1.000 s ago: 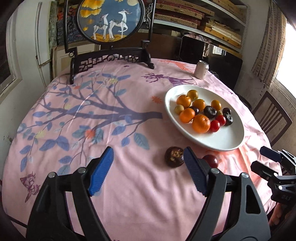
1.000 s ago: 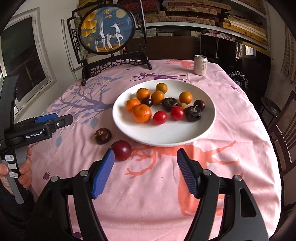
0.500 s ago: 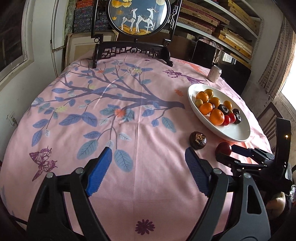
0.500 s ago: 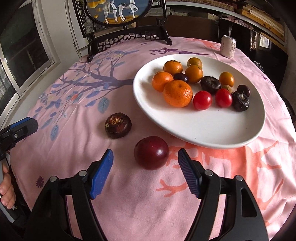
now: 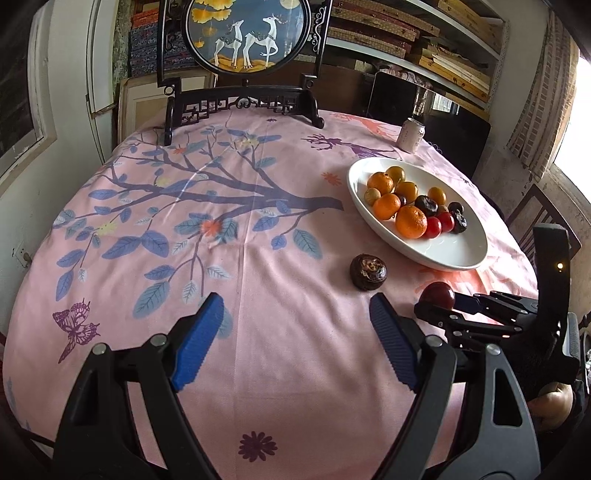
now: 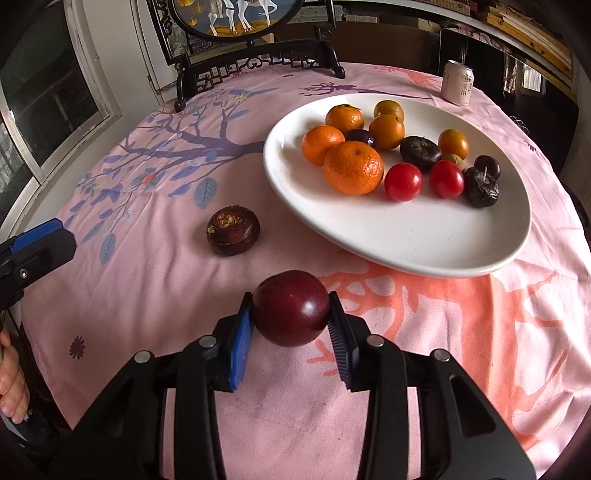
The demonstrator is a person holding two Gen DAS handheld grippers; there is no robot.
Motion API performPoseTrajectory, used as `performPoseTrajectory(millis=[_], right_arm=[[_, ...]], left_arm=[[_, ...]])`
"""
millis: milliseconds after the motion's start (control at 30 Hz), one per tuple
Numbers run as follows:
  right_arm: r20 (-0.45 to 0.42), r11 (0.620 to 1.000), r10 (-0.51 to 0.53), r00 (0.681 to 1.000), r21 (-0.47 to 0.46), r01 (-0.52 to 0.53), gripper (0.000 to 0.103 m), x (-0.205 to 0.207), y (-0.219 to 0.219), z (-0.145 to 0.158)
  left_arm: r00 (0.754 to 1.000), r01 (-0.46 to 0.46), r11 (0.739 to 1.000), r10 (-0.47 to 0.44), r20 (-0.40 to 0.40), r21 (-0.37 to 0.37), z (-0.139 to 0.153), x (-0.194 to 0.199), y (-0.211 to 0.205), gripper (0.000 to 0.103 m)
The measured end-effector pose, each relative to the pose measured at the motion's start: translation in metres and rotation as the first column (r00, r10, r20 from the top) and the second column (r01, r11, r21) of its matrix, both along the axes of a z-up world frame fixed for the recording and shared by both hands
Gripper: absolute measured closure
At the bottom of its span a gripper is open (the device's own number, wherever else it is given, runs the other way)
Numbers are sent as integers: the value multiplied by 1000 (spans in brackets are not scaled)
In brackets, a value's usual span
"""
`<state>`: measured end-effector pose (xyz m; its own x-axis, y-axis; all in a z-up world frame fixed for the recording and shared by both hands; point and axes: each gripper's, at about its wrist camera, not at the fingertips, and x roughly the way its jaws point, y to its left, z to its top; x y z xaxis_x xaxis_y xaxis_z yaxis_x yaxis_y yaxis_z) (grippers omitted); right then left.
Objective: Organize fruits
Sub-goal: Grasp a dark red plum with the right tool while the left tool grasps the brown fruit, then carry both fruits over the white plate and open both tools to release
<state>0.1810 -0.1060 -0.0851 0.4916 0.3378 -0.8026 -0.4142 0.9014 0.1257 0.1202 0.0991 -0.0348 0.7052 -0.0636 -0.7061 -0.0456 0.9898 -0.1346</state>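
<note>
My right gripper (image 6: 291, 310) is shut on a dark red plum (image 6: 291, 308) low over the pink tablecloth, just in front of the white plate (image 6: 424, 243). The plate holds several oranges, cherry tomatoes and dark fruits. A brown water chestnut (image 6: 232, 230) lies on the cloth left of the plate. In the left wrist view, my left gripper (image 5: 295, 332) is open and empty above the cloth, with the water chestnut (image 5: 368, 272) just beyond its right finger, the plum (image 5: 438, 294) in the right gripper (image 5: 439, 304), and the plate (image 5: 454, 254) farther right.
A carved black stand with a round deer painting (image 5: 243, 33) stands at the table's far edge. A drink can (image 6: 458, 83) sits behind the plate. A chair (image 5: 535, 214) stands at the right, shelves behind. The table edge curves close at the front.
My right gripper moved forward and closed on the plum, which lay free between its open fingers before. My left gripper swung a little toward the plate, still open.
</note>
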Motion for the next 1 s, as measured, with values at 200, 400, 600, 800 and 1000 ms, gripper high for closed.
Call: performPoseTrajectory(millis=[200, 400, 600, 800, 1000], right_arm=[[14, 999, -24, 1000, 27, 23, 63, -27, -34, 8], [15, 994, -93, 996, 62, 92, 63, -42, -73, 9], [13, 990, -111, 994, 83, 110, 63, -49, -91, 8], [6, 989, -107, 994, 101, 106, 63, -48, -94, 7], [1, 990, -103, 995, 100, 102, 63, -48, -90, 6]], left_arm=[[999, 40, 999, -40, -31, 12, -4, 12, -17, 20], [987, 135, 989, -129, -92, 61, -23, 49, -65, 20], [979, 140, 983, -120, -162, 119, -51, 90, -90, 22], [978, 129, 985, -108, -177, 115, -62, 101, -85, 63], [979, 136, 989, -125, -160, 58, -56, 95, -81, 63]])
